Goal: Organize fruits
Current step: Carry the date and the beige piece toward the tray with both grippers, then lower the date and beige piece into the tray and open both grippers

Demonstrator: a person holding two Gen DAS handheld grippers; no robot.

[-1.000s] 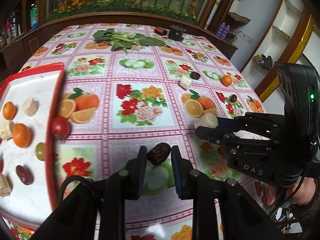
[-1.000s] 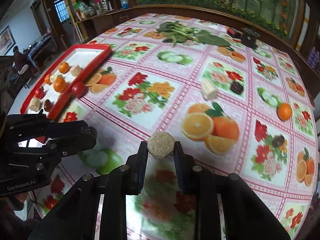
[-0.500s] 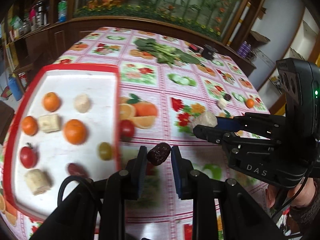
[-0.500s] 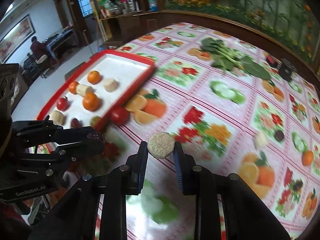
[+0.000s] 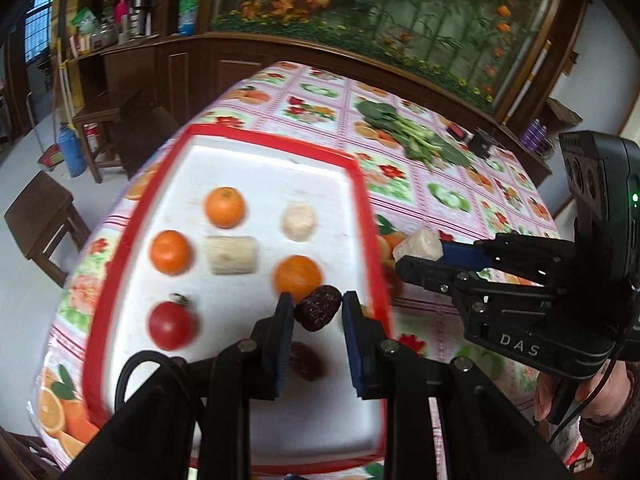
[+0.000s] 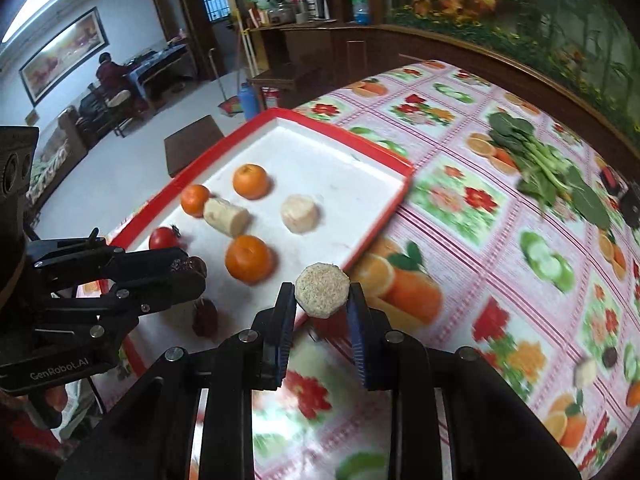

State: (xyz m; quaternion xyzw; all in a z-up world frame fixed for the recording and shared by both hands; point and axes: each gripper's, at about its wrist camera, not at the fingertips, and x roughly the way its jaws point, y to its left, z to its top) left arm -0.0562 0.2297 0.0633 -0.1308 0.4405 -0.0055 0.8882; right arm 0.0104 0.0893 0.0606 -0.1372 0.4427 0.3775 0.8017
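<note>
Two light pieces ride in your tongs: the left tongs (image 5: 316, 312) clamp a soft, wrinkled date (image 5: 318, 307) over the red tray (image 5: 366, 216), the right tongs (image 6: 320, 300) pinch a crumbly pale chunk (image 6: 321, 289) across its flats near the tray's desk-side rim, so squeeze gently.

A dark red wrinkled date (image 5: 318, 307) is hanging above the near right part of the red-rimmed white tray (image 5: 256, 136), and a pale, rough-cut round chunk (image 6: 322, 289) is hanging just off the tray's right rim. On the tray are lying three oranges (image 5: 223, 207), a red tomato (image 5: 172, 324), two pale chunks (image 5: 231, 254) and another date (image 5: 306, 361).
</note>
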